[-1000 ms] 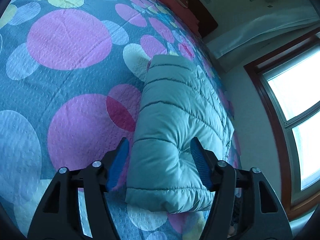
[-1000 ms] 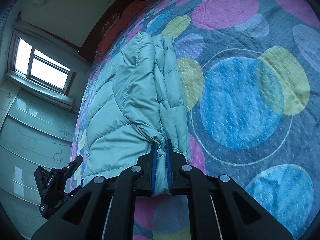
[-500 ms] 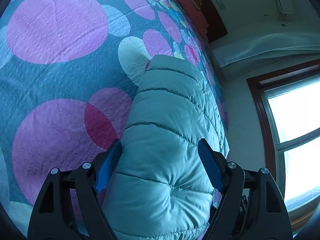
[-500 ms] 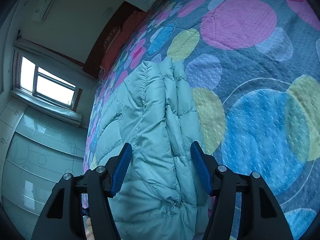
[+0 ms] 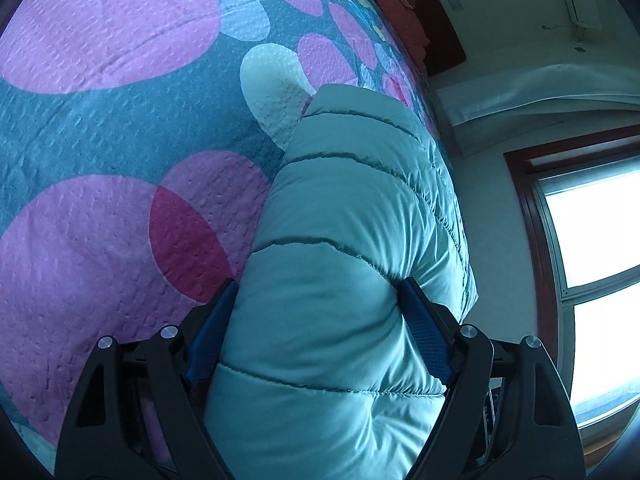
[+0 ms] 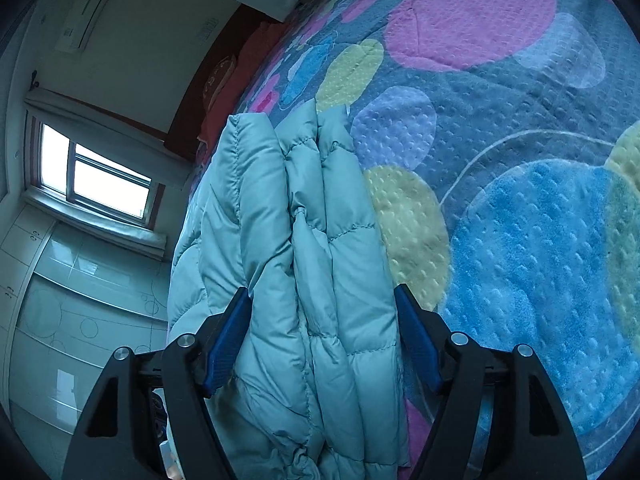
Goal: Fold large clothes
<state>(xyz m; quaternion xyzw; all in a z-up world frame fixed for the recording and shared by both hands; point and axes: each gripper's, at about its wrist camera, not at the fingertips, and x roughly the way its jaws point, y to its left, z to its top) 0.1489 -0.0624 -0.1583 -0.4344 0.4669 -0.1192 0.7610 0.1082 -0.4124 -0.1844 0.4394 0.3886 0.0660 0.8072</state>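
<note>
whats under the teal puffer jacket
The puffer jacket lies folded on the circle-patterned bedspread, which shows around it. Whatever lies directly beneath, or between its folded layers, is covered.

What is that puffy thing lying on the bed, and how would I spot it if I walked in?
Find the bed, covered by a bedspread printed with big pink, blue and yellow circles. Near the side facing the window lies a folded pale teal quilted jacket, padded and stitched into ribs. It is the only plain, single-coloured, raised thing on that busy pattern.
</note>
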